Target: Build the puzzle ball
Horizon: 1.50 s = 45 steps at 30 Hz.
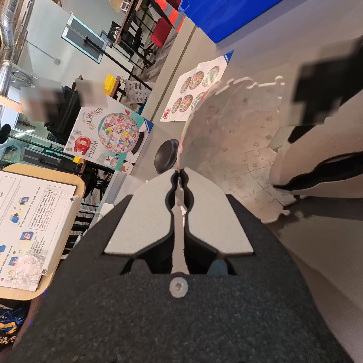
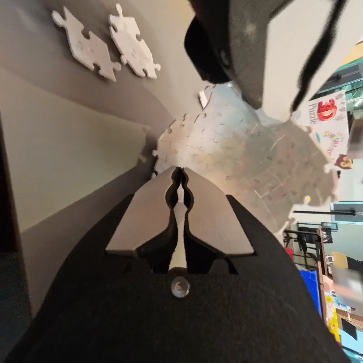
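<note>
Between the fingertips of the left gripper (image 1: 179,177) sits the coloured rim of the half-built puzzle ball (image 1: 231,141); the grey fingers (image 1: 149,214) are pinched on that edge, and the shell curves away to the right of the tool with its pale inner side facing the camera. The tool is rolled over, so the table (image 1: 255,59) runs up the picture at a slant. Just past the tips, left of the shell, lies the black stand (image 1: 166,156), and farther left beyond it the puzzle box (image 1: 110,139) stands upright. Ahead of the tips, farther along the table, lies an instruction sheet (image 1: 194,88), with a blue bin (image 1: 225,17) beyond it.

At the shell's far side the right gripper (image 1: 279,187) comes in from the right edge, its tips at the jagged lower rim. From its own camera, the right gripper (image 2: 180,172) has its fingers drawn nearly together at the shell's rim (image 2: 235,153); whether they grip the edge or only touch it cannot be told through the blur. This tool is also rolled hard sideways. Two loose puzzle pieces (image 2: 88,45) lie side by side on the table, well apart from the tips, up and to the left. The left gripper (image 2: 255,49) reaches in from above.
</note>
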Motion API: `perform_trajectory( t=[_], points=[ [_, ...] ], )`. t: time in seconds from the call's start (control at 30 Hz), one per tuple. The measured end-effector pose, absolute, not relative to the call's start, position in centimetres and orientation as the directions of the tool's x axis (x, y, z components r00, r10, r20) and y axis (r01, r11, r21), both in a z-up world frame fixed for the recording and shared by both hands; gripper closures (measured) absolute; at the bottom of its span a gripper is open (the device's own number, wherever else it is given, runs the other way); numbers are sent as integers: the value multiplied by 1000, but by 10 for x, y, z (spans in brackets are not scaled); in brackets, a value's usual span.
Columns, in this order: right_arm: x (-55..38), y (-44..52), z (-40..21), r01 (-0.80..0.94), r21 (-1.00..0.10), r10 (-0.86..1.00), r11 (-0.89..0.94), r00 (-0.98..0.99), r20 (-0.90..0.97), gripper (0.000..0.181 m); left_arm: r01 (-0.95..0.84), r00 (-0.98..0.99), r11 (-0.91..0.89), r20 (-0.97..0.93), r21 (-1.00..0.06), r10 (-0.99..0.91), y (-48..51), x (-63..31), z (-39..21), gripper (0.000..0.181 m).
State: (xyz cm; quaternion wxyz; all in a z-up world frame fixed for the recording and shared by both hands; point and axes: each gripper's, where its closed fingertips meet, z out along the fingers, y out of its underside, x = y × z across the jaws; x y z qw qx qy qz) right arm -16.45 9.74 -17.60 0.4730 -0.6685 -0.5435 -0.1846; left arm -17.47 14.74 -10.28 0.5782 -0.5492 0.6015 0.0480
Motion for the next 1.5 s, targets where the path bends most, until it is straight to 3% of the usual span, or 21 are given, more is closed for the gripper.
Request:
perform_trajectory(
  t=[0.13,0.3,0.43,0.57,0.73,0.9,1.03,1.17,1.5],
  points=[
    [-159,88,-177,879,-477,581,-27,402,708,181,-715,271,399,-753,-575,-599,146,-174,-101,179],
    [-153,94,-179,889,-456,560,-53,404,723,181,-711,270,407,-757,-574,-595,144,-172,-100,179],
    [-153,87,-160,824,-565,540,-30,489,685,181,-708,294,359,-715,-609,-635,149,-175,-103,179],
    [-141,75,-144,669,-734,538,-113,663,521,181,-681,387,171,-548,-712,-742,163,-180,-111,179],
    [-128,68,-138,559,-808,515,-185,756,404,170,-583,512,-143,-225,-799,-829,179,-189,-126,180],
    [-132,66,-140,503,-839,541,-210,774,328,167,-504,543,-404,83,-763,-835,187,-189,-141,180],
    [-130,68,-146,474,-845,542,-248,791,285,146,-467,533,-535,258,-704,-806,186,-184,-146,180],
    [-117,70,-138,414,-874,516,-255,823,239,145,-478,503,-601,361,-641,-785,176,-180,-154,179],
    [-101,68,-120,150,-940,531,-307,847,-38,135,-470,458,-592,393,-655,-798,166,-177,-157,178]
  ],
)
